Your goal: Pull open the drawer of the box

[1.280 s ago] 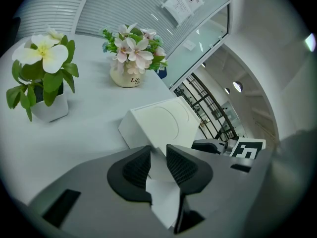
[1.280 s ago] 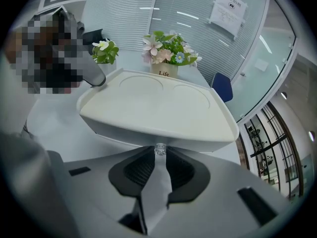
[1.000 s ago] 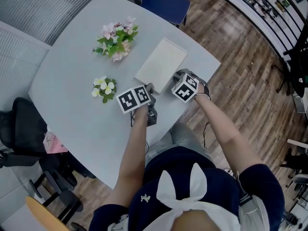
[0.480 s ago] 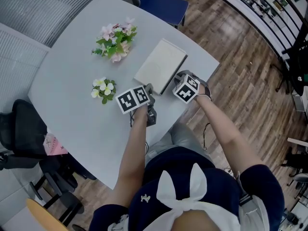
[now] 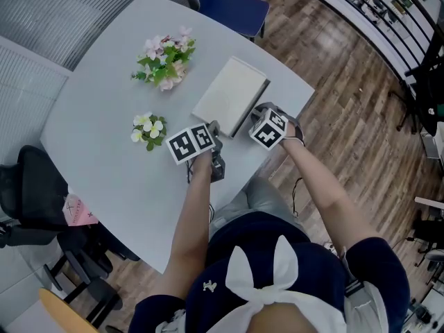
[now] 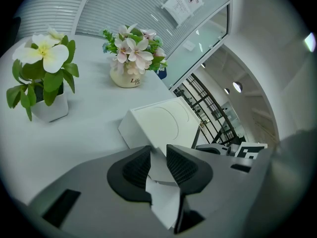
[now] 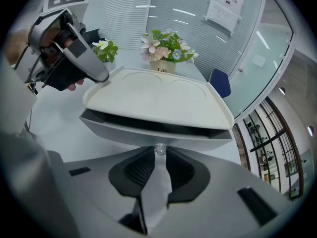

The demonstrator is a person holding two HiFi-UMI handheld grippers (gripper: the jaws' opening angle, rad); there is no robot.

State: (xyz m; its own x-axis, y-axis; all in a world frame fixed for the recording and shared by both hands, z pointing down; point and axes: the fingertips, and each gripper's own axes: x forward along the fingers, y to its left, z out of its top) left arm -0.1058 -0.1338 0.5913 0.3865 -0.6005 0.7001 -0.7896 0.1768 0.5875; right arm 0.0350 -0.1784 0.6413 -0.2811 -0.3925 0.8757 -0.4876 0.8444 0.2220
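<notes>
Your right hand-held gripper [image 7: 157,153] clamps the knob [image 7: 159,148] of the drawer [image 7: 148,133] just ahead. Your left hand-held gripper [image 6: 159,156] pinches the box [image 6: 163,123] corner. The drawer looks barely out, so the pull remains.

What we wear and carry

Our dark navy short-sleeved top [image 5: 312,283] has a white bow [image 5: 260,272]. Our left hand-held gripper [image 6: 158,155] and right hand-held gripper [image 7: 159,152] are grey with black ribbed pads [image 6: 136,167], each topped by a black-and-white marker cube [image 5: 191,144].
</notes>
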